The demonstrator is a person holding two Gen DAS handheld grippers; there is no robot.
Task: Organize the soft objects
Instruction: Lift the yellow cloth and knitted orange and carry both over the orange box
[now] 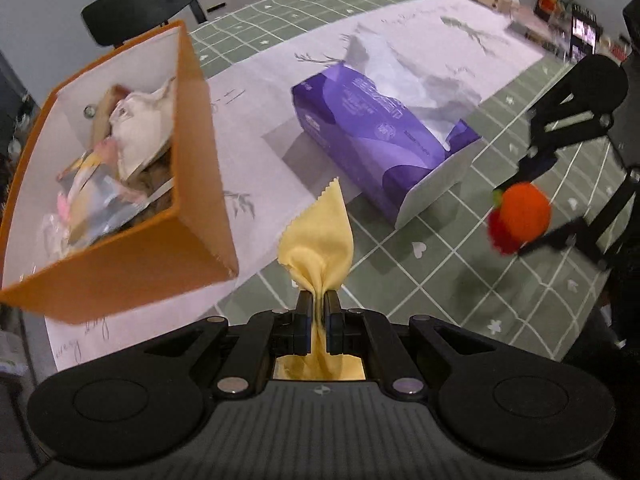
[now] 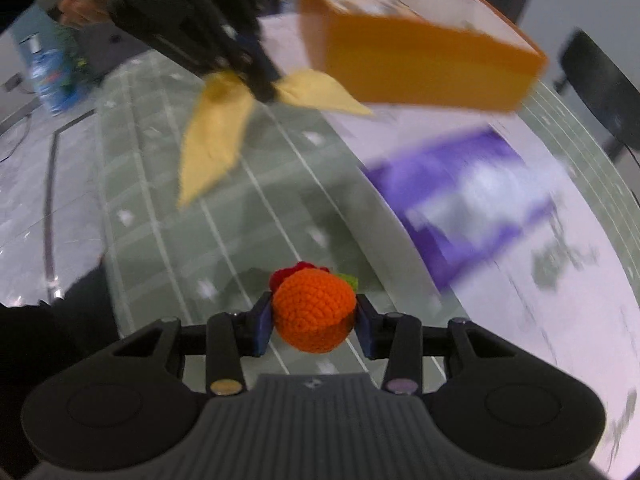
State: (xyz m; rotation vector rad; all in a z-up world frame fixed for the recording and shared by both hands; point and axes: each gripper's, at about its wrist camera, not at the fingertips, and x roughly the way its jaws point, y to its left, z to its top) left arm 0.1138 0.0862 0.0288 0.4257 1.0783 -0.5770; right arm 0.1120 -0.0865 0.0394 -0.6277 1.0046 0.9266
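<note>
My left gripper is shut on a yellow cloth, which bunches up above the fingertips and hangs over the table. From the right wrist view the same cloth droops from the left gripper. My right gripper is shut on an orange crocheted ball with red and green trim. In the left wrist view that ball hangs at the right in the right gripper. An orange box with a white inside holds several soft items at the left, also seen as the orange box at the top.
A purple tissue box lies on a white runner over the green checked tablecloth. Black chairs stand behind the table. Bottles and small items crowd the far right corner. A blue bottle stands off the table's edge.
</note>
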